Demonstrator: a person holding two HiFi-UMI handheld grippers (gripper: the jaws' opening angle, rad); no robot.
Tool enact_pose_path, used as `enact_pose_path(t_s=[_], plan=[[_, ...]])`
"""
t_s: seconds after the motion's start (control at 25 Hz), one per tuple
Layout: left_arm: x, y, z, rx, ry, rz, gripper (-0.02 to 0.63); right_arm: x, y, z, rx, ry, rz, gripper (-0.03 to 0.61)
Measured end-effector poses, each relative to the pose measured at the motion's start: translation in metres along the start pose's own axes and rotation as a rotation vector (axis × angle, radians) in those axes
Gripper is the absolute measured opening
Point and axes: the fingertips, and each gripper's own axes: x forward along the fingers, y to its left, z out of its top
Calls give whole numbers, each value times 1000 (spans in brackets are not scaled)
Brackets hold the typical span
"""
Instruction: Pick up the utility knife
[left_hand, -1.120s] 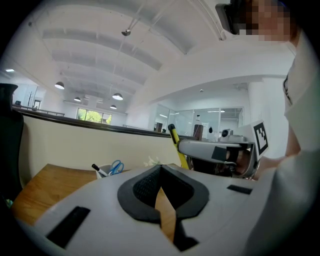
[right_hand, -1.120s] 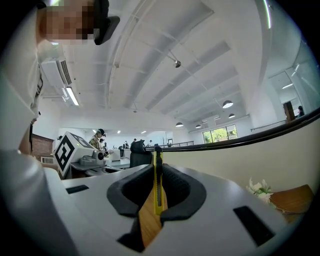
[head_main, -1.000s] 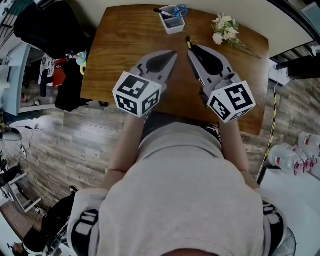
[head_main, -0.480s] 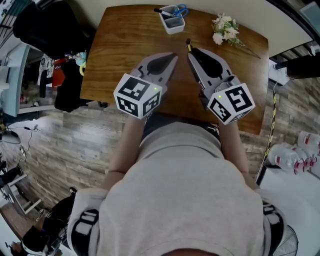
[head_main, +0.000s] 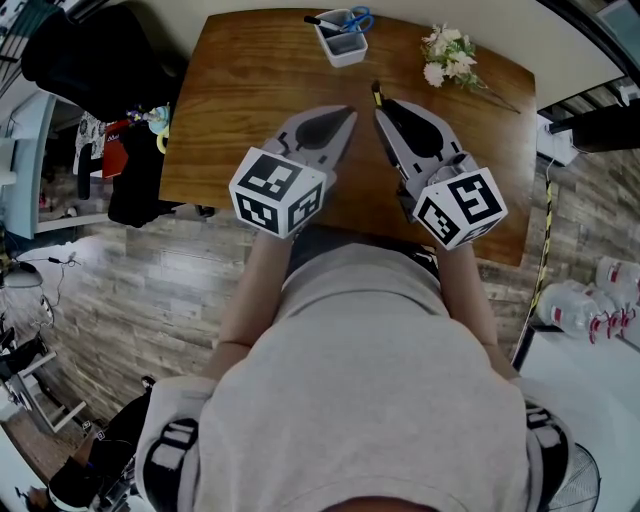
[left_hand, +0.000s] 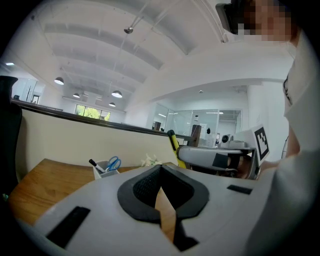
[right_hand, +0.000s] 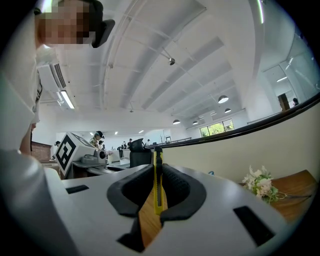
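Observation:
The utility knife (head_main: 376, 92) is a slim yellow and black one. My right gripper (head_main: 381, 104) is shut on it above the wooden table (head_main: 240, 90), and the knife's end pokes out past the fingertips. In the right gripper view the knife (right_hand: 158, 181) stands on edge, clamped between the dark pads (right_hand: 176, 186). My left gripper (head_main: 348, 112) hovers just left of it, shut with nothing between its jaws. In the left gripper view its tips (left_hand: 160, 167) meet, and the knife (left_hand: 173, 144) sticks up from the right gripper (left_hand: 181, 154) beside it.
A white holder (head_main: 343, 38) with blue scissors and a marker stands at the table's far edge. A sprig of white flowers (head_main: 448, 57) lies to its right. Dark clothing (head_main: 90, 50) hangs off the table's left side, and water bottles (head_main: 590, 310) sit on the floor at right.

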Motion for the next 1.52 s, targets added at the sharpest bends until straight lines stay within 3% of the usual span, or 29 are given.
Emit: enact_pose_path(t_s=[1.52], plan=[[-1, 4, -9, -21, 20, -16, 15, 5, 3, -10, 5, 42, 6, 64]])
